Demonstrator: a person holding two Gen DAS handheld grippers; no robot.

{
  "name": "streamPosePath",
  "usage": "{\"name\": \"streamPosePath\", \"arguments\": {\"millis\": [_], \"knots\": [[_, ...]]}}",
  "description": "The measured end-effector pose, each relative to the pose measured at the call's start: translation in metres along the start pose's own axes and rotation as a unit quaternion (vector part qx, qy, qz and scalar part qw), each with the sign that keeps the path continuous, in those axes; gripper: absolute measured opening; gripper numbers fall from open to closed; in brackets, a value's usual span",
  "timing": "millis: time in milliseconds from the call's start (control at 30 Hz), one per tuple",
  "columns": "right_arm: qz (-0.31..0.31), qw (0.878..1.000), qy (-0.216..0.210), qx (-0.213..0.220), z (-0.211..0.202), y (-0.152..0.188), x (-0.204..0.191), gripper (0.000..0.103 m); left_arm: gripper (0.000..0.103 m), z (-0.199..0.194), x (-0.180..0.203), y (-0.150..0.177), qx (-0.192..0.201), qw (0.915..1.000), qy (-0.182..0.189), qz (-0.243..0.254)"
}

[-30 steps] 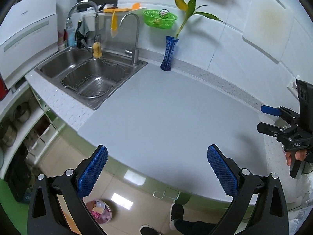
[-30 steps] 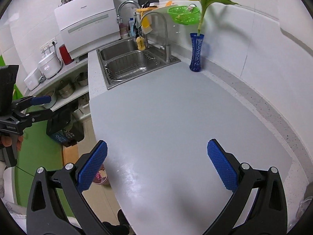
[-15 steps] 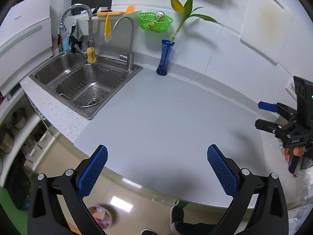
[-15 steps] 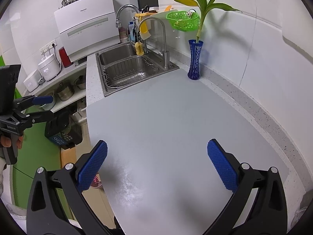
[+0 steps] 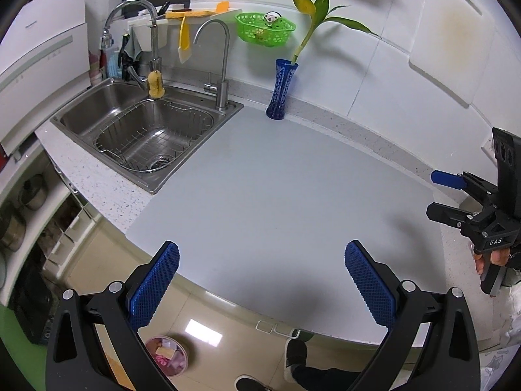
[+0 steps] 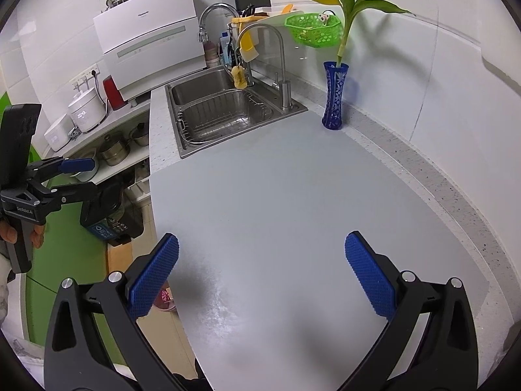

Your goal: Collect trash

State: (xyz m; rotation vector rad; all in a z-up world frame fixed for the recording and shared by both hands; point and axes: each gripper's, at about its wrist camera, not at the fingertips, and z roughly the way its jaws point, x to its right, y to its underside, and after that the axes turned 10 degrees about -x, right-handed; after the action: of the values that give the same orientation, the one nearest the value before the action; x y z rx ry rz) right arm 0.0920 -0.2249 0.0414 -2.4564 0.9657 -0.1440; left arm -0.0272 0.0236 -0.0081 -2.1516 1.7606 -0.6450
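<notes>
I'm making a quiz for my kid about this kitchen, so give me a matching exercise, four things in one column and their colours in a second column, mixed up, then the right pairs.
Things:
1. vase
2. basket
3. sponge
4. sink

Colours:
A. green
B. silver
C. blue
D. yellow

Pairs: 1-C, 2-A, 3-D, 4-B
</notes>
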Motion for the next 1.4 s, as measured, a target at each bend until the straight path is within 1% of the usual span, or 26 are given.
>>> {"name": "streamPosePath", "arguments": {"millis": [67, 167, 300, 500, 1033, 1400], "knots": [[-0.002, 1.000, -0.001, 0.001, 0.000, -0.001, 0.000, 0.100, 0.097, -0.001, 0.001, 0.000, 0.004, 1.0000, -0.007, 0.000], [-0.004, 1.000, -0.001, 0.002, 0.000, -0.001, -0.001, 0.100, 0.097, -0.003, 0.001, 0.001, 0.011, 0.9999, -0.004, -0.004], [-0.005, 1.000, -0.002, 0.001, 0.000, -0.001, -0.002, 0.100, 0.098, -0.005, 0.000, 0.002, 0.022, 0.9996, -0.014, -0.015], [-0.009, 1.000, -0.005, 0.000, 0.001, -0.002, -0.002, 0.100, 0.098, -0.003, -0.005, 0.004, 0.018, 0.9992, -0.004, -0.035], [-0.014, 1.000, -0.004, 0.001, 0.000, -0.002, 0.001, 0.100, 0.098, -0.004, 0.008, 0.003, 0.017, 0.9996, -0.019, -0.015], [-0.016, 1.000, -0.002, 0.000, 0.000, -0.003, 0.004, 0.100, 0.098, -0.003, 0.011, 0.001, 0.016, 0.9996, -0.021, -0.012]]}}
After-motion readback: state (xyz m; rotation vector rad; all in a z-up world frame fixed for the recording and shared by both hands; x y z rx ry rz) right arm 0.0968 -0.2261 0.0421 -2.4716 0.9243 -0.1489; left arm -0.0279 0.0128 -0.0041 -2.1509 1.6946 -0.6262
